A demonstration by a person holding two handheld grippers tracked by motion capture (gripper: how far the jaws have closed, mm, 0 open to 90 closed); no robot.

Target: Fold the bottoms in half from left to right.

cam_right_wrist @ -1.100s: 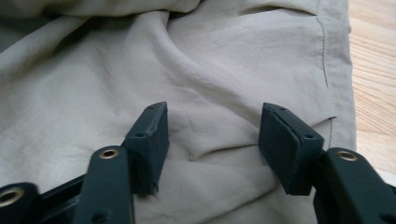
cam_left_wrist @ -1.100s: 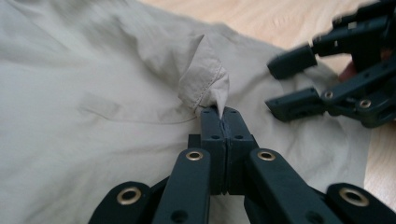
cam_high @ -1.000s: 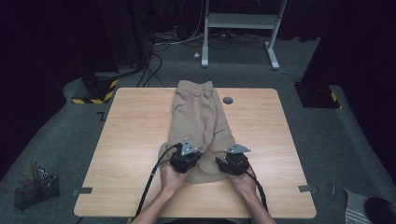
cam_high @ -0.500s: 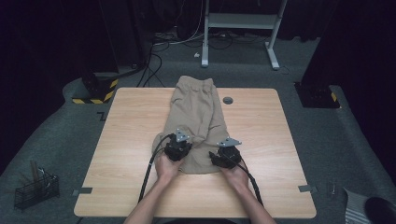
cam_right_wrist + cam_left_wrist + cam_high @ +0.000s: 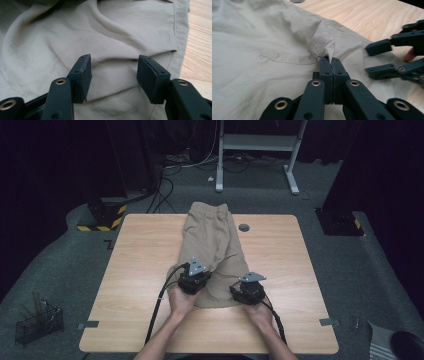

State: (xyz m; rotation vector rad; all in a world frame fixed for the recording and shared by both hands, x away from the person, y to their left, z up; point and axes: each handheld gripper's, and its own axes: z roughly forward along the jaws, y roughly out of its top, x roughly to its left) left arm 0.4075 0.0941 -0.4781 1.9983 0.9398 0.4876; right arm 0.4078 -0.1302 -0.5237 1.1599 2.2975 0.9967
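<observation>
The beige cotton shorts (image 5: 212, 247) are lying mid-table, legs toward six o'clock. The left gripper (image 5: 331, 65) is pinching a hem corner, probably to lift it, while the right gripper (image 5: 113, 75) is hovering, jaws apart, over the cloth at four o'clock.

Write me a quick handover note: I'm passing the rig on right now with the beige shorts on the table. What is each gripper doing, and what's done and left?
Left gripper: jaws shut, pinching a raised hem corner of the beige shorts.
Right gripper: jaws open over the cloth near its hem, gripping nothing.
Shorts: lying lengthwise down the middle of the wooden table, waistband at the far edge, hems toward the person.
Done: one corner gripped.
Left: probably close the right gripper on the other corner; the goal itself isn't stated.
</observation>
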